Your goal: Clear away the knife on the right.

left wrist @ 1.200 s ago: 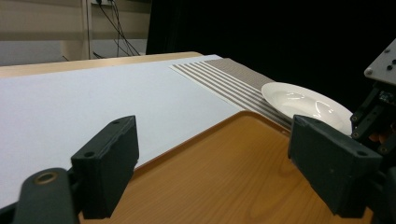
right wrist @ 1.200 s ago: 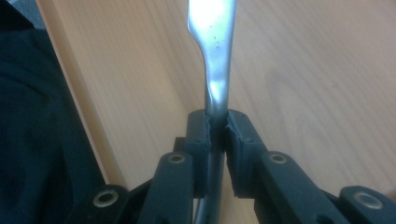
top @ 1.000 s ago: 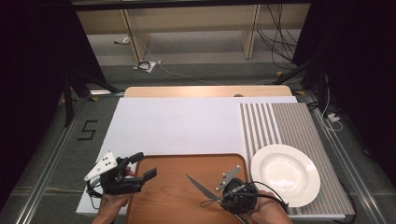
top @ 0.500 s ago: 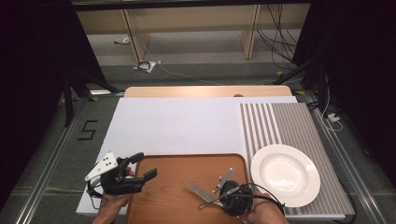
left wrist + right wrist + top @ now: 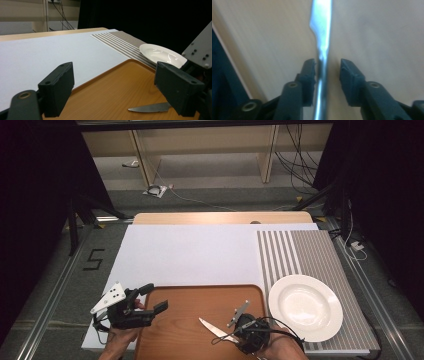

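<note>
The right gripper (image 5: 327,67) has just been opening, its fingers (image 5: 309,71) released around the knife (image 5: 322,32), apparently setting it on the tray (image 5: 185,300).

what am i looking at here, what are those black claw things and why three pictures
A person at a table holds a two-jaw gripper in each hand. The high view looks down from above; the other two pictures come from cameras riding on each gripper. On the table lie a wooden tray, a white plate on a striped mat, and a knife on the tray. The left gripper is open and holds nothing. The right gripper has just been opening: the knife's handle lies between its jaws, with a gap on at least one side.
</note>
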{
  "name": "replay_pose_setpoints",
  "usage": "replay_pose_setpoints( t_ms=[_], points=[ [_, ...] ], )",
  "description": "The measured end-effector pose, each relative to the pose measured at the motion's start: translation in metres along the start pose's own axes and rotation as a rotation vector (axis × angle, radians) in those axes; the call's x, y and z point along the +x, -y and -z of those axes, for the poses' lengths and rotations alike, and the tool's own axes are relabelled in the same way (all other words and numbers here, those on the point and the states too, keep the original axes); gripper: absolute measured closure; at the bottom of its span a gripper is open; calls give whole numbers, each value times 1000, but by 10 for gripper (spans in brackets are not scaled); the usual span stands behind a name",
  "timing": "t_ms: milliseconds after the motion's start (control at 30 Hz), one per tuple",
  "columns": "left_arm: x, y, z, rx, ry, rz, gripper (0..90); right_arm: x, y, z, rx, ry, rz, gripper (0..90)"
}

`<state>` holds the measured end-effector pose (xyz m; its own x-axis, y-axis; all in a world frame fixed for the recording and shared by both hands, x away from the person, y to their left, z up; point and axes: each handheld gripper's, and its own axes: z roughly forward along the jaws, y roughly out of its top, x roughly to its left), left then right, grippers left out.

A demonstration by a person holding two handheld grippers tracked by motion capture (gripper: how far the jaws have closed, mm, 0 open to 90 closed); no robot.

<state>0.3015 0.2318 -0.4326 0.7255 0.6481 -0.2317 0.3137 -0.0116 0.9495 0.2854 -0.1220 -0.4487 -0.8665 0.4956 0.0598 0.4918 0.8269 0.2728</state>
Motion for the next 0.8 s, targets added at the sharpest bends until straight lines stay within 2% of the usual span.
replay_pose_setpoints(
  t_ms=[67,133,200,267,500,700,800],
  points=[
    [0,0,0,0,-1,1,163,-1,1,5,-42,10,-1,643],
    [0,0,0,-1,-1,2,163,0,2,10,-98,21,20,667],
    [0,0,1,-1,-1,1,163,2,2,12,-143,20,39,730],
    [0,0,1,-2,-1,1,163,4,3,12,-162,25,65,795],
    [-1,0,0,-1,2,1,163,12,6,2,-161,-10,120,898],
    [-1,0,0,-1,2,1,163,15,10,-8,-104,-1,153,900],
    [-1,0,0,0,3,2,163,16,11,-9,-101,3,154,900]
  ],
)
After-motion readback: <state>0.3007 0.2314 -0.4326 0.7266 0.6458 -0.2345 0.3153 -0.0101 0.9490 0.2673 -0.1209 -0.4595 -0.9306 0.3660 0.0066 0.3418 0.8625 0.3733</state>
